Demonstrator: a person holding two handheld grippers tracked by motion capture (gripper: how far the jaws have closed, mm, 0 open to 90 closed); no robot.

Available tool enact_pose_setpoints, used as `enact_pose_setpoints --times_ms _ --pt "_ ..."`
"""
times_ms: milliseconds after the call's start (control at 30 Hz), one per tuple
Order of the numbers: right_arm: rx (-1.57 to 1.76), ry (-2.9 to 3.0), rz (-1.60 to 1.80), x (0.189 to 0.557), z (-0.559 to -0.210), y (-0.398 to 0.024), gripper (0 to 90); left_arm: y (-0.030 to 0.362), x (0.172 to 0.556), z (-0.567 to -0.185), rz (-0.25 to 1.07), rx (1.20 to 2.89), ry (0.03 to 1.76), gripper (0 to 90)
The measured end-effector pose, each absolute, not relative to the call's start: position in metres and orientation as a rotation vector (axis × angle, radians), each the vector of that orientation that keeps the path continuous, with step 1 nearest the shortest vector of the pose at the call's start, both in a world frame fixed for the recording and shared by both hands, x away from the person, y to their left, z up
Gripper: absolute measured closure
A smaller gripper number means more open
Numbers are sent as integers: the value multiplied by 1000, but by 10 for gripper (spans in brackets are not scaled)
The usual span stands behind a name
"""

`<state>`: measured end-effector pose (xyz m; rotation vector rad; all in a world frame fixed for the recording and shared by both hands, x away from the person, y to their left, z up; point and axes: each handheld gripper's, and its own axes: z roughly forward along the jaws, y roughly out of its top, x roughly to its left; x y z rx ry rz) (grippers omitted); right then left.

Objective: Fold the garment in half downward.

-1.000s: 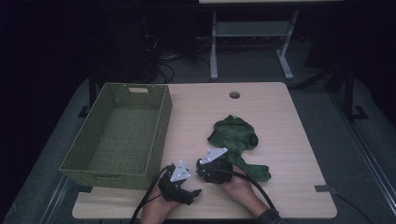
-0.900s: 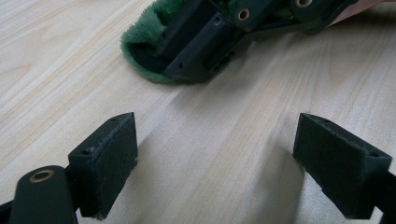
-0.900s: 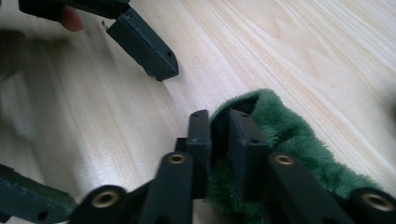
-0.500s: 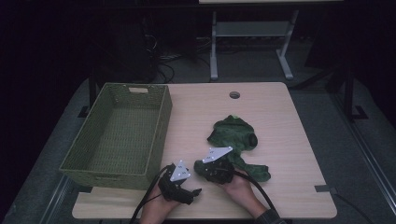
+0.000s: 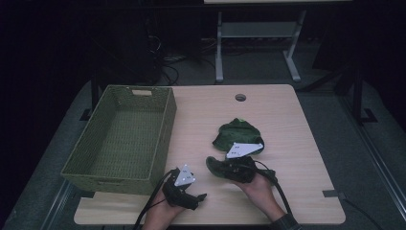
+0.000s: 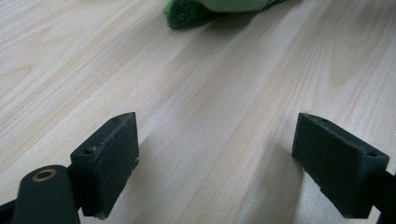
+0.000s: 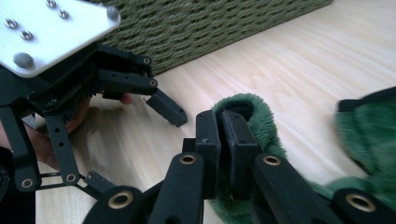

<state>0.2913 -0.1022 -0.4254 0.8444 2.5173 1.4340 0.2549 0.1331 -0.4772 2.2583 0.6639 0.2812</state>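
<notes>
A dark green fuzzy cloth lies crumpled on the wooden table, right of centre. My right gripper is shut on the cloth's near end and holds it a little off the table. In the right gripper view the jaws meet on a fold of green pile. My left gripper rests low at the front edge, open and holding nothing. Its pads stand wide apart over bare wood, with the cloth's edge farther off. The right gripper view shows the left gripper close by.
A green woven basket stands on the left of the table, its wall just behind the left gripper. A round cable hole sits near the far edge. Desk legs and cables lie on the dark floor beyond.
The right gripper has closed on the cloth's near end and moved left and up with it. That end has come off the table. The left gripper has stayed where it was.
</notes>
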Motion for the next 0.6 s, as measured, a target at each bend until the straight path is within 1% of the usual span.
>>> enact_pose_setpoints --times_ms 167,467,600 --pt "879 2468 1458 287 -421 -121 847 133 255 -477 281 2255 666 140" --pt "979 2440 1440 283 -428 -150 830 133 255 -477 281 2257 664 141" --pt "1014 2435 1406 284 -431 -159 784 132 255 -478 275 2250 669 140"
